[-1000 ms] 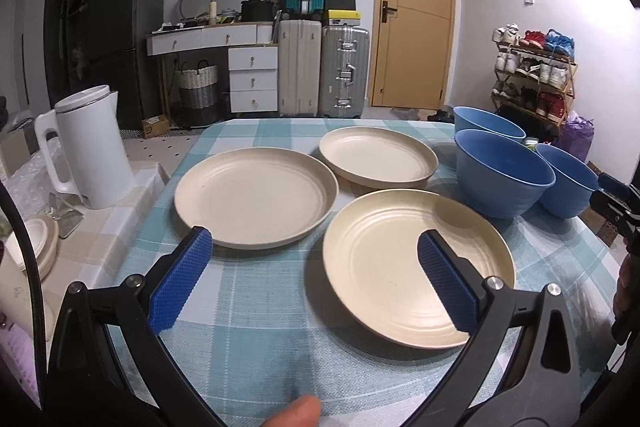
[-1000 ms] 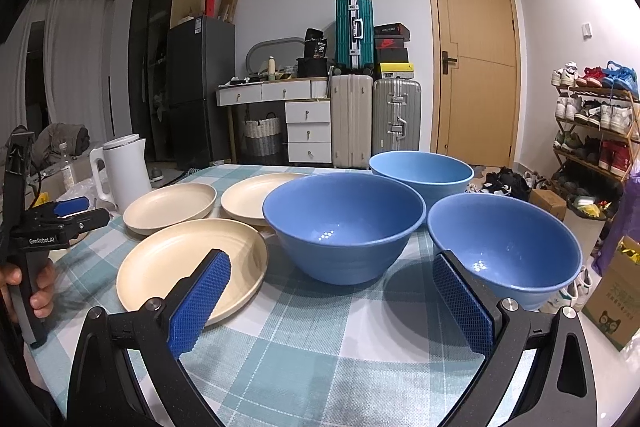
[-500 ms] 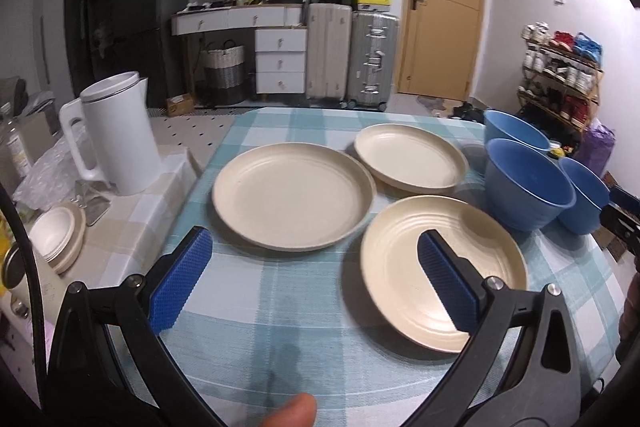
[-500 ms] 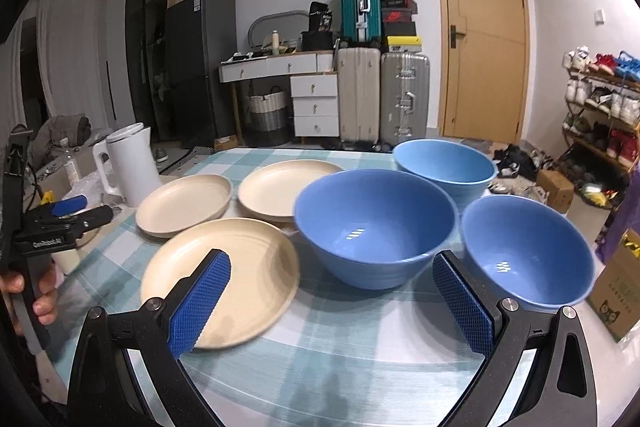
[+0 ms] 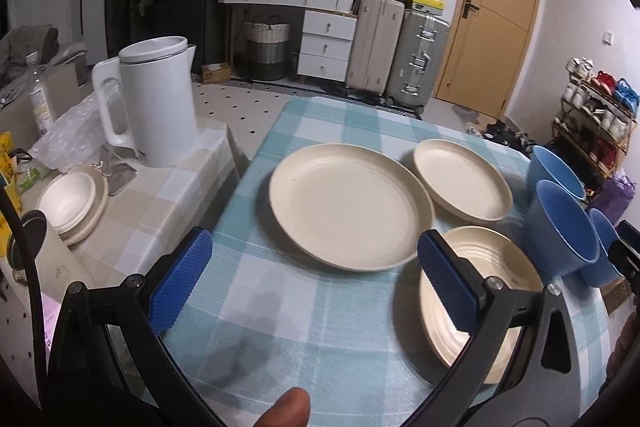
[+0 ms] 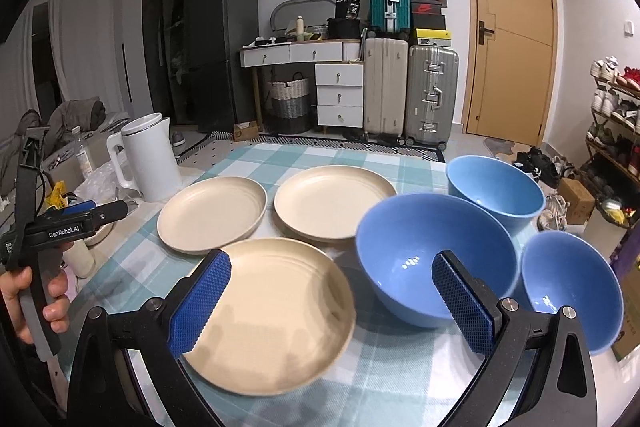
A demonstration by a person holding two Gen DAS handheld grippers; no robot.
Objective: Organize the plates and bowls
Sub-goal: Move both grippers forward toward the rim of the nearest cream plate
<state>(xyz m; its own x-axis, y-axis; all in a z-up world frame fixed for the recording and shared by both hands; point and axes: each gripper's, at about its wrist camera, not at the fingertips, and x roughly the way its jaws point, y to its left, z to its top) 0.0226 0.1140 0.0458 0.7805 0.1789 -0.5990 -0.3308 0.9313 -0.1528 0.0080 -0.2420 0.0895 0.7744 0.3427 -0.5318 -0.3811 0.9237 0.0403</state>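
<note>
Blue-padded left claw (image 5: pixel 314 281) wide, empty, level over tablecloth (image 5: pixel 280 311) — right claw (image 6: pixel 330 297) likewise, facing bowls.

White lettering reading "GenRobot.AI" runs along the black body of the left gripper (image 6: pixel 86 217), seen from the right wrist camera where a hand (image 6: pixel 24 291) grips its handle at the left edge of the frame. A black bag (image 6: pixel 347 7) standing on the white desk (image 6: pixel 292 51) at the far wall carries white print that is too small to make out. No other writing in either view is legible.
</note>
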